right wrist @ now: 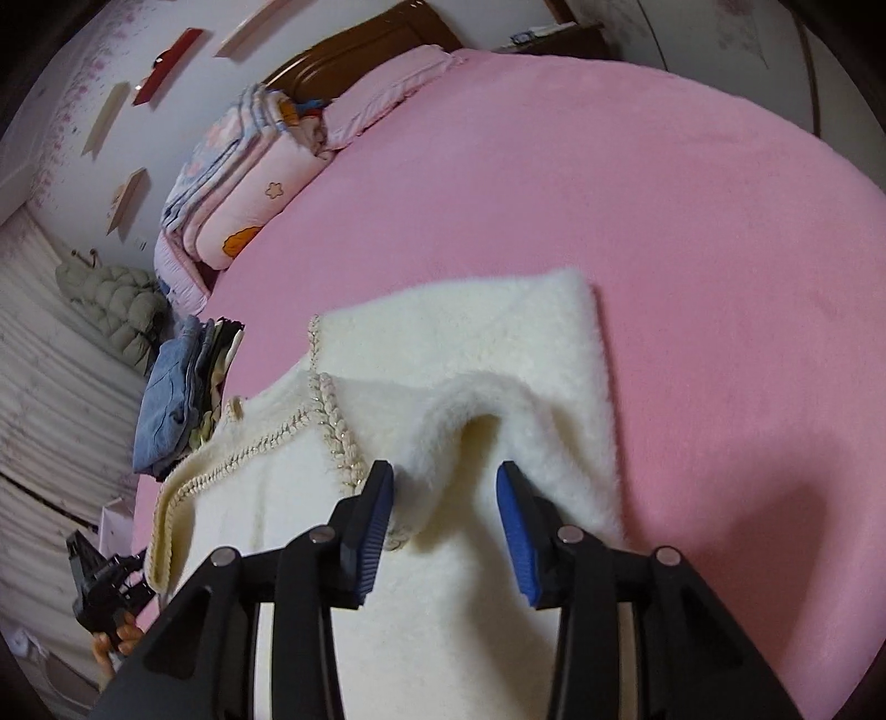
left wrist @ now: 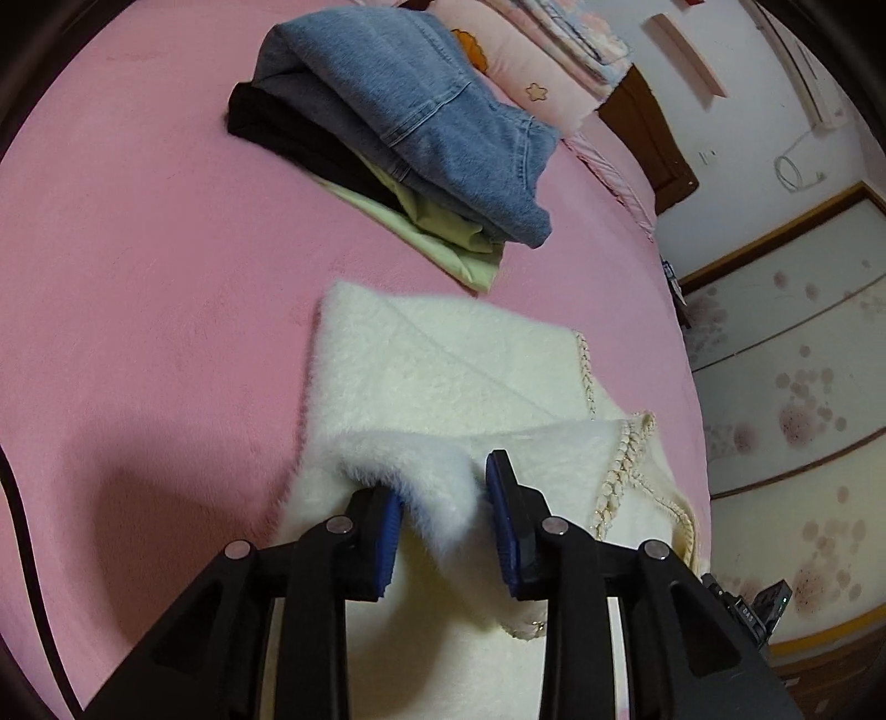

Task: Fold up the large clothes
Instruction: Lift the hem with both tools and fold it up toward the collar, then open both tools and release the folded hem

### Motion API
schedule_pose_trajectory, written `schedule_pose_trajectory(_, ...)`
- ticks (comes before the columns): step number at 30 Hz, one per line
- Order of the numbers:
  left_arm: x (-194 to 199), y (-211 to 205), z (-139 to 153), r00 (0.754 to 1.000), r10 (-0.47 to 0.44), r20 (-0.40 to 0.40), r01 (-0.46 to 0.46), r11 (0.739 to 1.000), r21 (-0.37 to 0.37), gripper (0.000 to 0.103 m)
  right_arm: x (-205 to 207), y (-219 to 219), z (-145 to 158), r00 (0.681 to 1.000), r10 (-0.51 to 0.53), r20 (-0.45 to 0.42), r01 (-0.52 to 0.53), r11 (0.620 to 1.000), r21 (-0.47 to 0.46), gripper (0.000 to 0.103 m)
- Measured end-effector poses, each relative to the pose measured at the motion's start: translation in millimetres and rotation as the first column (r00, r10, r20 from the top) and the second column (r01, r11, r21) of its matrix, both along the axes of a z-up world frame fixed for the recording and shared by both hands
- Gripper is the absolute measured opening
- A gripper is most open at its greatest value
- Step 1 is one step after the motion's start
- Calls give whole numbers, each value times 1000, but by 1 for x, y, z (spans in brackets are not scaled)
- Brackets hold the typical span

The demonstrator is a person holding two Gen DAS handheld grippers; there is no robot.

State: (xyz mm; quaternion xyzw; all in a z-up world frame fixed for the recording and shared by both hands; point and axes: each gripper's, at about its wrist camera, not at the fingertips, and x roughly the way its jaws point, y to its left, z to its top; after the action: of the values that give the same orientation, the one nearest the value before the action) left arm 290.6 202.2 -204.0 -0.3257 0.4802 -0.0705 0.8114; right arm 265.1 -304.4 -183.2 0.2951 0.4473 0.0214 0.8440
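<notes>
Right up close, both sets of tongs are parted over the fluffy cream sweater (left wrist: 443,376). Left tongs (left wrist: 443,487) have a raised fold of fuzz sitting between the blue pads, brushing the left one, but nothing's pinched. Right tongs (right wrist: 446,487) are the same deal, with a soft hump of the sweater in the gap and the pads standing clear. The sweater itself lies partly folded on the pink bed (left wrist: 138,277), braided trim (right wrist: 326,410) showing along its edge. Further back there's a stack of folded clothes (left wrist: 410,133) with jeans on top, then pillows and quilts (right wrist: 243,183) by the wooden headboard (right wrist: 360,44).
</notes>
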Motion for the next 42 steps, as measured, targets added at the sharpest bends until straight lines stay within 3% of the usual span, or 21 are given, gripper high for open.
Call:
schedule_pose_trajectory(5, 9, -1, -2, 1000, -8, -7, 9, 1000, 5, 29, 10, 11, 8, 997, 80, -5, -80, 997, -15, 45)
schedule_pose_trajectory(9, 14, -5, -3, 998, 54, -11, -54, 999, 6, 28, 24, 20, 9, 995, 86, 53, -88, 995, 44, 44)
schedule_pose_trajectory(10, 17, -6, -4, 997, 74, -21, -73, 997, 7, 27, 29, 22, 9, 996, 80, 50, -81, 996, 22, 36)
schedule_pose_trajectory(12, 22, -7, -1, 994, 112, -12, -111, 993, 48, 12, 38, 28, 14, 996, 67, 55, -64, 996, -66, 21)
schedule_pose_trajectory(13, 26, -8, 1, 992, 126, -5, -125, 990, 60, 11, 41, 30, 17, 997, 54, 62, -48, 994, -95, 11)
schedule_pose_trajectory(19, 37, -4, 5, 978, 208, 20, -208, 978, 7, 8, 53, 2, 27, 989, -70, 128, 75, 996, -40, 10)
schedule_pose_trajectory(22, 48, 4, -13, 960, 266, -85, -272, 959, -75, 11, 64, 1, 18, 994, -80, 77, 84, 995, -53, 10)
schedule_pose_trajectory(25, 54, 11, -22, 953, 260, -152, -279, 953, -120, 18, 72, -8, 3, 994, -106, -37, 106, 994, 15, 14)
schedule_pose_trajectory(28, 58, 8, -6, 978, 183, -105, -193, 976, -97, 27, 66, -18, 5, 995, -101, -7, 101, 990, 100, 22)
schedule_pose_trajectory(30, 60, 5, 5, 988, 139, -73, -145, 986, -85, 38, 63, -23, 9, 996, -82, 15, 79, 988, 134, 23)
schedule_pose_trajectory(34, 60, 7, 26, 994, 110, -19, -111, 991, -71, 47, 59, -31, 16, 997, -63, 34, 55, 978, 200, 27)
schedule_pose_trajectory(36, 54, 16, 41, 986, 152, 66, -148, 987, -65, 65, 51, -44, 21, 989, -119, 88, 90, 956, 278, 41)
schedule_pose_trajectory(38, 49, 27, 54, 969, 205, 134, -199, 978, -60, 76, 40, -61, 26, 969, -213, 126, 159, 926, 343, 61)
schedule_pose_trajectory(40, 52, 32, 56, 967, 215, 134, -211, 977, -43, 76, 38, -66, 32, 959, -247, 137, 199, 936, 291, 69)
schedule_pose_trajectory(42, 58, 32, 55, 973, 197, 123, -199, 980, -2, 76, 44, -62, 37, 967, -215, 140, 190, 966, 174, 69)
